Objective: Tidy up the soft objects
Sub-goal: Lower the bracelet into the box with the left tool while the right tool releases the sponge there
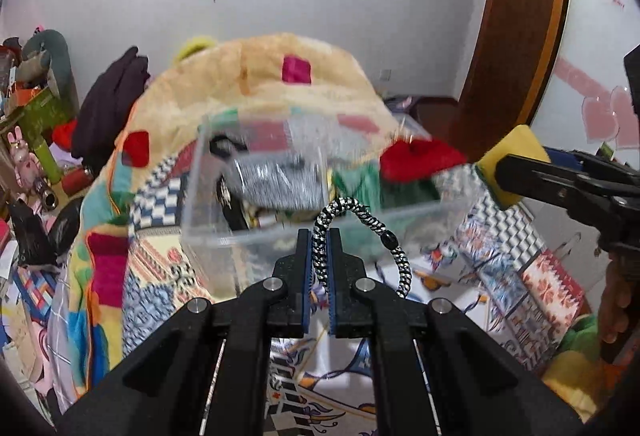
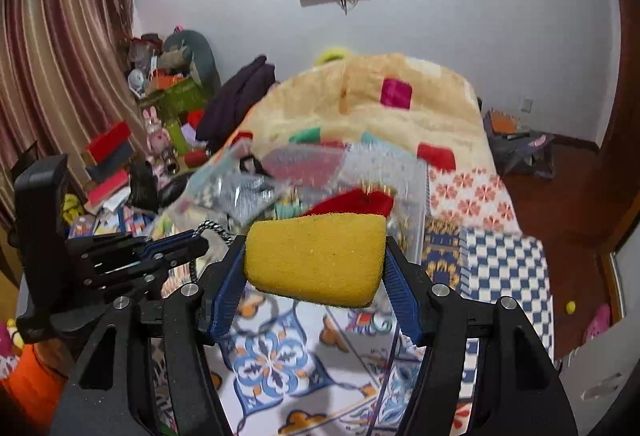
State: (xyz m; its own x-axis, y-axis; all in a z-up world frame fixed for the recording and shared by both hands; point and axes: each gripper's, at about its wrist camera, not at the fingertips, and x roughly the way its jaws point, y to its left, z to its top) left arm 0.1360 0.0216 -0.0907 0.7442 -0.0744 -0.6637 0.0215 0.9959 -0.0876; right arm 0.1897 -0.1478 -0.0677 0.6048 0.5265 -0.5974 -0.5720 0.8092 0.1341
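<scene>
My left gripper point(image 1: 320, 236) is shut on a black-and-white braided cord loop point(image 1: 360, 212), held just in front of a clear plastic box point(image 1: 280, 232) on the bed. The box holds soft items, among them a red cloth point(image 1: 416, 160) and a grey patterned piece point(image 1: 276, 180). My right gripper point(image 2: 316, 256) is shut on a yellow sponge point(image 2: 316, 256), held just short of the box point(image 2: 416, 188). The right gripper shows in the left wrist view point(image 1: 516, 172) at the box's right side. The left gripper shows in the right wrist view point(image 2: 192, 242) with the cord point(image 2: 212, 228).
The box sits on a patterned quilt point(image 2: 288, 356) with a tan plush blanket point(image 1: 240, 76) heaped behind it. Clutter of boxes, toys and dark clothes point(image 2: 236, 96) lies to the left of the bed. A wooden door frame point(image 1: 516, 36) and floor are on the right.
</scene>
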